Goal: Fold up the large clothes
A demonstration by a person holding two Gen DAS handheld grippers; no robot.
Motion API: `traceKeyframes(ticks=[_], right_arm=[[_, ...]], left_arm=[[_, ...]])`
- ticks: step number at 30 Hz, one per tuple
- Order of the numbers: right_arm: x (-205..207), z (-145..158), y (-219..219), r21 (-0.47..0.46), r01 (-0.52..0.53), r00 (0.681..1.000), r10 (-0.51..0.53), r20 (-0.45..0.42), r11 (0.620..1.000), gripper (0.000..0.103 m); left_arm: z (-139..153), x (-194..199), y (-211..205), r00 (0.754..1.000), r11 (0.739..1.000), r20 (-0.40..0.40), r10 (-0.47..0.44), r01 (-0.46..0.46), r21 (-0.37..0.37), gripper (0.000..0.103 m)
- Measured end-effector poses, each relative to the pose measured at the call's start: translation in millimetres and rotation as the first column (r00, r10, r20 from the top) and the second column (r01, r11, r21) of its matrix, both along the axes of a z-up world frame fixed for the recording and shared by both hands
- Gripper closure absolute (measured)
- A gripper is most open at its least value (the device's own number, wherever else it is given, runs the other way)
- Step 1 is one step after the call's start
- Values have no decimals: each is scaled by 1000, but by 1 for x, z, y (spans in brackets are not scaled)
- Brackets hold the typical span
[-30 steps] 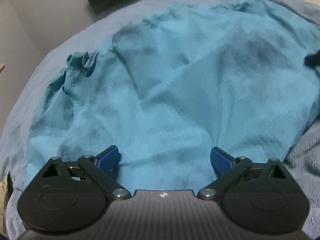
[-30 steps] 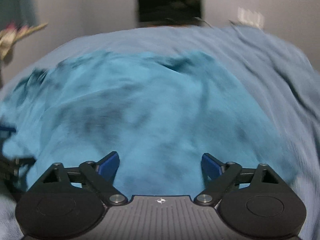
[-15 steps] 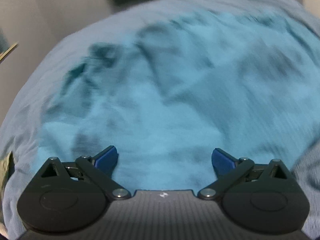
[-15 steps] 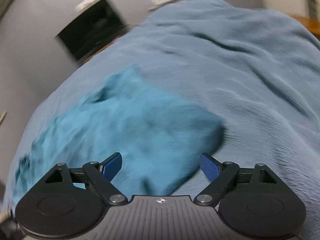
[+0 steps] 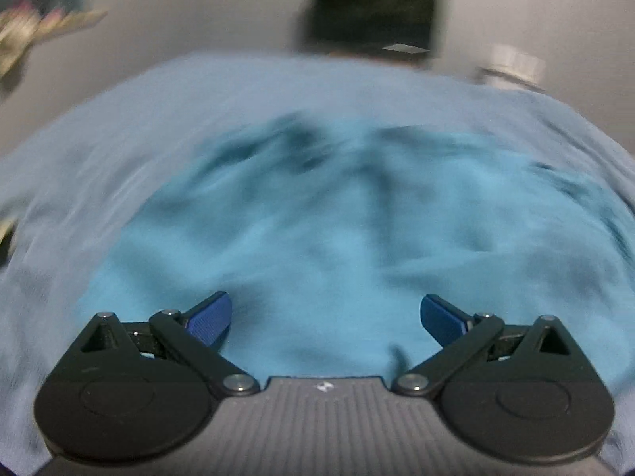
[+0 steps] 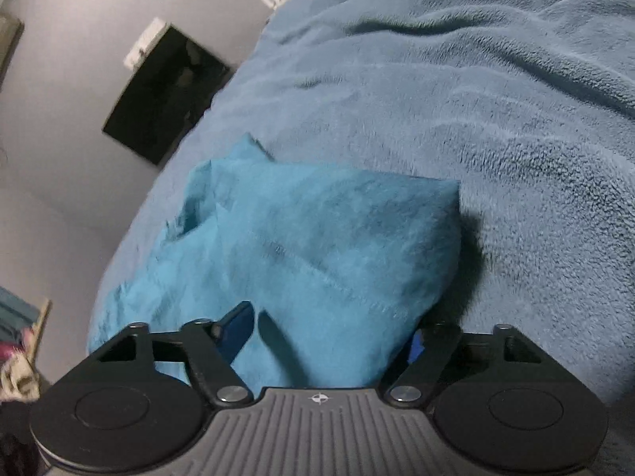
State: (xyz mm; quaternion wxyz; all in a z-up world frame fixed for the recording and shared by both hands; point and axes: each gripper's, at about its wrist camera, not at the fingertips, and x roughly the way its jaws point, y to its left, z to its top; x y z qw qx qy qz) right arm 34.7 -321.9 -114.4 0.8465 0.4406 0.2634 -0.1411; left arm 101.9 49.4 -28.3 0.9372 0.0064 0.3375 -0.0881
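Observation:
A teal garment [image 5: 337,230] lies crumpled on a pale blue fleece blanket [image 5: 198,99]; the left wrist view is blurred by motion. My left gripper [image 5: 325,317] hovers open over the garment's near part, with nothing between its blue pads. In the right wrist view a corner of the garment [image 6: 317,238] lies raised off the blanket [image 6: 476,99]. My right gripper [image 6: 329,337] is at that corner and its jaws are closing, with the cloth's near edge between them. The cloth partly covers the right pad, and I see no firm pinch.
A dark rectangular screen [image 5: 373,12] stands by the grey wall beyond the bed, also in the right wrist view [image 6: 166,95]. A white object [image 5: 512,67] sits beside it. Rumpled blanket stretches to the right of the garment. Cluttered items [image 6: 16,357] lie at the far left.
The left view has rolled and lifted, now showing the wall and screen. The right gripper swung to the garment's right corner and its jaws narrowed around the cloth there.

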Motion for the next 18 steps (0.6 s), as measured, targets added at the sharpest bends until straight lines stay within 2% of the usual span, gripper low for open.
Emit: traceKeyframes(ticks=[3, 4, 6, 9, 11, 12, 14, 16, 18], right_arm=[[-9, 8, 4, -24, 20, 999, -18, 44, 1000, 54], [-14, 13, 8, -24, 25, 997, -23, 69, 999, 62], [-22, 22, 14, -7, 9, 989, -8, 146, 1000, 69], [-22, 29, 18, -36, -32, 981, 38, 188, 999, 68], [-22, 25, 14, -20, -33, 985, 36, 170, 999, 62], [-21, 21, 11, -6, -27, 988, 27, 155, 1000, 60], [-20, 14, 8, 19, -25, 992, 22, 127, 1000, 56], [-14, 6, 5, 54, -33, 993, 27, 112, 998, 52], [-7, 0, 1, 99, -42, 990, 29, 135, 994, 50]], left_arm=[[5, -15, -47, 983, 984, 106, -153, 142, 108, 1], [4, -17, -57, 974, 975, 120, -190, 174, 135, 1], [-1, -16, -75, 959, 956, 104, -264, 245, 163, 1], [-24, -7, -89, 956, 930, -17, -293, 289, 226, 1], [-40, 2, -86, 958, 936, -117, -260, 280, 212, 0], [-45, 7, -80, 958, 946, -146, -247, 271, 179, 0], [-47, 12, -73, 957, 952, -153, -247, 269, 144, 0], [-49, 10, -76, 955, 943, -145, -258, 282, 178, 0], [-51, 7, -81, 954, 932, -134, -269, 292, 212, 0]])
